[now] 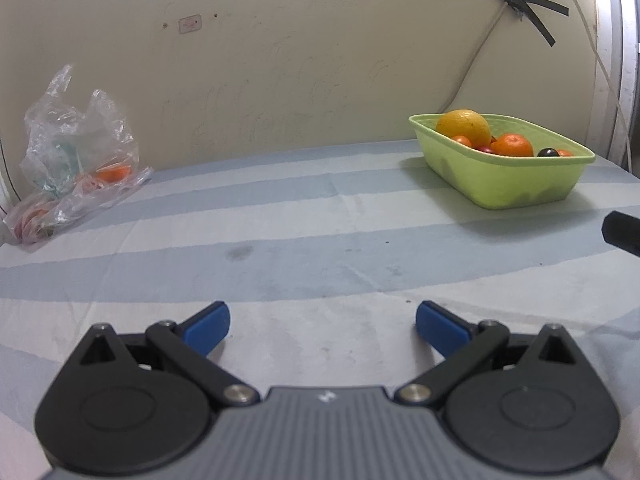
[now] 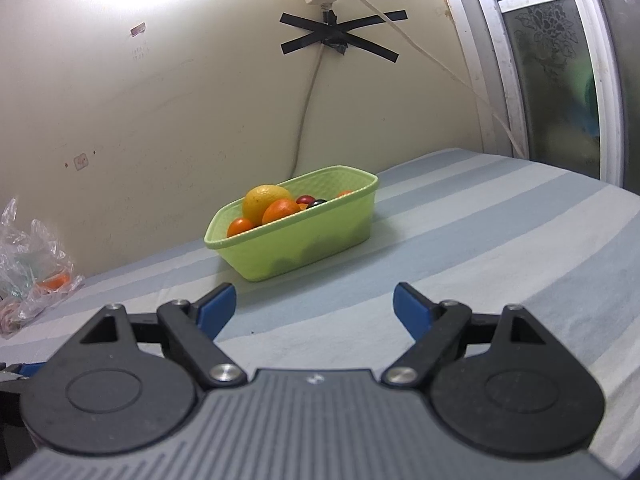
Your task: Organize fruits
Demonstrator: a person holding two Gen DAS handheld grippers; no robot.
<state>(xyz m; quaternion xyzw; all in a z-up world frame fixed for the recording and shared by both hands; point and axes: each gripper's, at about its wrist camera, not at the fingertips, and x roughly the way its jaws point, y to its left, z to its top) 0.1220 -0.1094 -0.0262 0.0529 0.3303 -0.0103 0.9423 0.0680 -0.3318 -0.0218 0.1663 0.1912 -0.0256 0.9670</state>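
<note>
A light green basket [image 1: 516,184] [image 2: 320,240] stands on the striped cloth near the wall. It holds a large yellow citrus [image 1: 464,126] [image 2: 262,200], orange tangerines [image 1: 512,145] [image 2: 280,210] and small dark and red fruits [image 2: 312,201]. A clear plastic bag [image 1: 76,148] [image 2: 28,264] at the far left holds one more orange fruit [image 1: 114,173] [image 2: 54,281]. My left gripper [image 1: 322,330] is open and empty above the cloth. My right gripper [image 2: 314,312] is open and empty, a short way in front of the basket.
The striped blue and white cloth [image 1: 300,248] covers the surface. A beige wall [image 1: 280,60] runs behind, with taped cables [image 2: 340,36]. A window frame [image 2: 560,80] stands at the right. A dark part of the other gripper [image 1: 622,230] shows at the right edge.
</note>
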